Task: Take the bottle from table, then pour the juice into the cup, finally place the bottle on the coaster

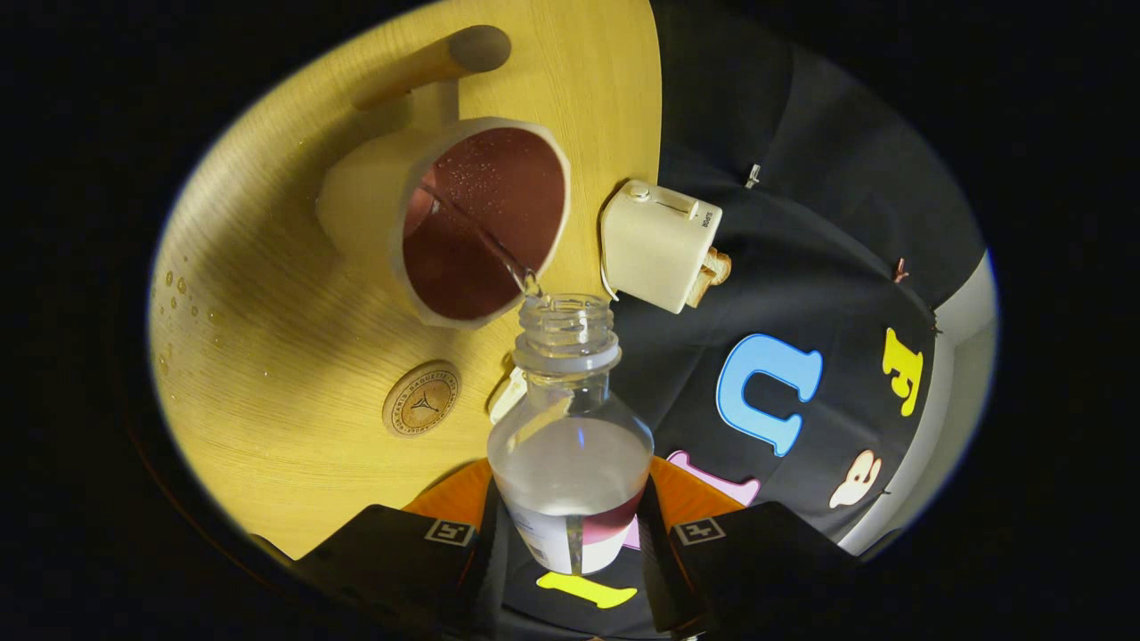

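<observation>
Bottle (570,445) clamped between both fingers of the gripper (570,543), low on its body, one finger pressing each side. Clear plastic, cap off, threaded neck pointing forward and away from the fingers, tipped over toward the cup (445,223). Partly filled with pale, cloudy juice, pooled in the lower half of the body. Scrap of white label showing near the base between the fingers, print too small to read. Thin stream (485,236) leaving the bottle mouth and running into the cup's open top.

Cup just beyond the bottle mouth, cream outside, dark reddish-brown inside, droplets spattered over the inner wall, a long straight handle (436,62) sticking out from its far side. Standing on the pale wooden bench (267,294), with droplets (178,294) scattered on the wood on the side of the cup away from the toaster.

Coaster (421,398) round and wooden, lying flat on the bench beside the bottle's shoulder and near the cup, bare on top, stamped with a ring of lettering around a central emblem, not legible.

Small cream toaster (659,245) at the bench edge, on the other side of the cup, a slice of toast (712,271) poking out, a short dark word printed on its casing, too small to make out. Square marker (450,531) on each finger.
</observation>
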`<action>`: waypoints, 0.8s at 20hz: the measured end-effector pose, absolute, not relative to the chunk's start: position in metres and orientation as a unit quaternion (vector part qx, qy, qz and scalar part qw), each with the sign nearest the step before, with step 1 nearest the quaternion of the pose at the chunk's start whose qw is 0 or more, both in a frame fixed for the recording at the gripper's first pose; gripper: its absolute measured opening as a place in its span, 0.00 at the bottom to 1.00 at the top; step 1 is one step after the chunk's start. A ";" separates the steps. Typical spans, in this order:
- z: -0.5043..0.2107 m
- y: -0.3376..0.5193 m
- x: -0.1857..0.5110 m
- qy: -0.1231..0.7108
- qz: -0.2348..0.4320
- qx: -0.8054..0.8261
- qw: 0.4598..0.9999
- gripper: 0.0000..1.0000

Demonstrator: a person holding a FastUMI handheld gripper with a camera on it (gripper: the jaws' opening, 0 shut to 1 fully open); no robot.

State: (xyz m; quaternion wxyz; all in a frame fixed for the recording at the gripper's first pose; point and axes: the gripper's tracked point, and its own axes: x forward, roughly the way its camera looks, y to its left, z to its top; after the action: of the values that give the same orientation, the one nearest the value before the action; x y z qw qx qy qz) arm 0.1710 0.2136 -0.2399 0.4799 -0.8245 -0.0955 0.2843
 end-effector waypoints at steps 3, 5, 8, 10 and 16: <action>-0.239 0.215 0.172 -0.104 0.283 -0.831 0.468 0.65; -0.237 0.218 0.171 -0.114 0.283 -0.834 0.461 0.65; -0.235 0.221 0.171 -0.127 0.283 -0.838 0.448 0.65; -0.234 0.222 0.171 -0.130 0.283 -0.842 0.441 0.66; -0.230 0.225 0.169 -0.140 0.288 -0.848 0.422 0.65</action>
State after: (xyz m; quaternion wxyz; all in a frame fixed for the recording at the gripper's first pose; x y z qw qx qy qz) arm 0.1685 0.2248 -0.2304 0.4218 -0.8482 -0.1402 0.2881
